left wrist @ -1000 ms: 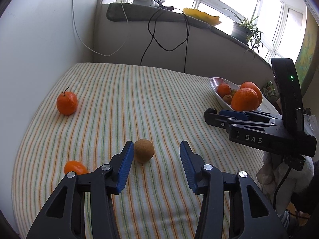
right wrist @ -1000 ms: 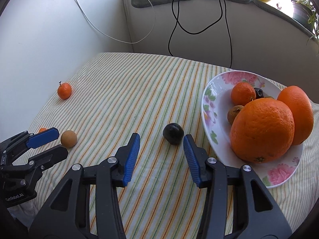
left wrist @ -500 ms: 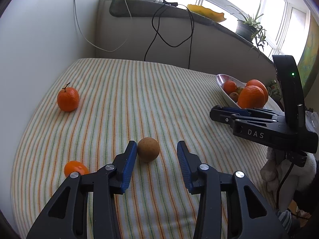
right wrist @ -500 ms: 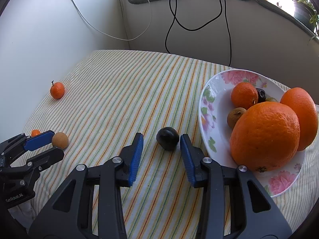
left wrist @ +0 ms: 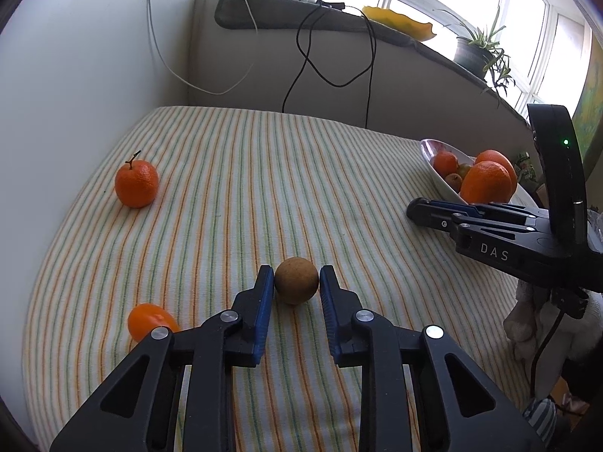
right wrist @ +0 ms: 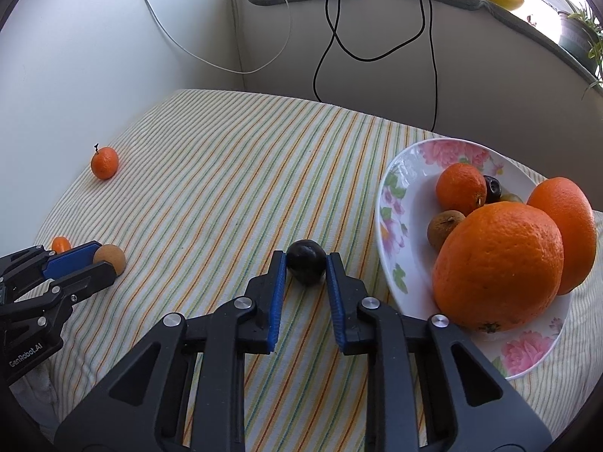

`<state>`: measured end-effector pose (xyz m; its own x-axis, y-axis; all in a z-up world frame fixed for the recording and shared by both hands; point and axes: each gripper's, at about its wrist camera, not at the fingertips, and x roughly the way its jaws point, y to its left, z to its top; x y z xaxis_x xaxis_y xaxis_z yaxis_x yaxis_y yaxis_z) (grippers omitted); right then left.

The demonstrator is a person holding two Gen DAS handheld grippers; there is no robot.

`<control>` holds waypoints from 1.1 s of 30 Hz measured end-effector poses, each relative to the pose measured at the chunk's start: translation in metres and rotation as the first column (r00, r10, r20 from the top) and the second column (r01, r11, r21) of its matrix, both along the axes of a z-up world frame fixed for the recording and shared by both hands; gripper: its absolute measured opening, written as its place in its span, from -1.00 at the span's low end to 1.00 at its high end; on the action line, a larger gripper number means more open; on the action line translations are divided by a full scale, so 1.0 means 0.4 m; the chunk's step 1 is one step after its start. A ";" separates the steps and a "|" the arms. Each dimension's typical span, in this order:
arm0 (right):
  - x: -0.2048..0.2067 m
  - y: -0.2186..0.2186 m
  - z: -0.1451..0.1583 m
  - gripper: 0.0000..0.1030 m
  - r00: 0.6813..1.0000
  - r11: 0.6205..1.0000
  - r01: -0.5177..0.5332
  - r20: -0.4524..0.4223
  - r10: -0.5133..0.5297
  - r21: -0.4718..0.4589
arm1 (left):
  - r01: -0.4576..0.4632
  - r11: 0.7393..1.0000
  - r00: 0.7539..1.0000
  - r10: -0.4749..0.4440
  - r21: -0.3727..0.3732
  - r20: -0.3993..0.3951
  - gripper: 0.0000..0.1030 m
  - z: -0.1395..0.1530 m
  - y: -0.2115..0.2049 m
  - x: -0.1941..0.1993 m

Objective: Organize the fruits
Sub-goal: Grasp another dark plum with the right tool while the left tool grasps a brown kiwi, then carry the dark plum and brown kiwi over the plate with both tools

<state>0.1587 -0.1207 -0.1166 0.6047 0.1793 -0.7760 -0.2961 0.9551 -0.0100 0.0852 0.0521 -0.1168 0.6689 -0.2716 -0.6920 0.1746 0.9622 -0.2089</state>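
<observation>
My left gripper is shut on a small round brown fruit that rests on the striped cloth; both blue pads press its sides. The same brown fruit and left gripper show at the left of the right wrist view. My right gripper is shut on a small dark plum, also on the cloth, just left of the floral plate. The plate holds two large oranges, a mandarin and smaller fruits. From the left wrist view the right gripper is seen from the side.
A stemmed mandarin lies far left near the wall, and a small orange fruit sits by the left gripper's left finger. Cables hang down the back wall. A sill with a potted plant runs behind the table.
Both grippers closed: the left's pads came in onto the brown fruit, the right's onto the dark plum. Neither hand shifted noticeably, and both fruits stay on the cloth.
</observation>
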 end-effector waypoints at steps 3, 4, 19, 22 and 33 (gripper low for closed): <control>-0.003 -0.005 0.001 -0.57 1.000 1.000 -0.003 0.004 0.003 0.008 | 0.000 1.000 1.000 0.000 -0.001 0.000 -0.56 -0.001 0.000 0.000; -0.004 -0.007 0.001 -0.57 1.000 1.000 -0.005 0.005 0.005 0.010 | 0.000 1.000 1.000 0.000 -0.003 -0.002 -0.56 -0.002 0.001 0.001; -0.033 -0.010 0.043 -0.58 0.999 0.997 -0.042 0.035 0.040 0.066 | 0.004 1.000 1.000 -0.004 0.013 -0.023 -0.41 -0.010 -0.005 0.011; -0.042 -0.010 0.051 -0.58 0.998 0.996 -0.050 0.042 0.047 0.071 | 0.006 1.000 1.000 -0.006 0.020 -0.019 -0.42 -0.009 -0.008 0.010; -0.087 -0.053 0.107 -0.58 0.994 0.990 -0.081 0.079 0.072 0.112 | -0.015 1.000 1.000 0.015 0.006 0.006 -0.55 0.013 -0.010 0.001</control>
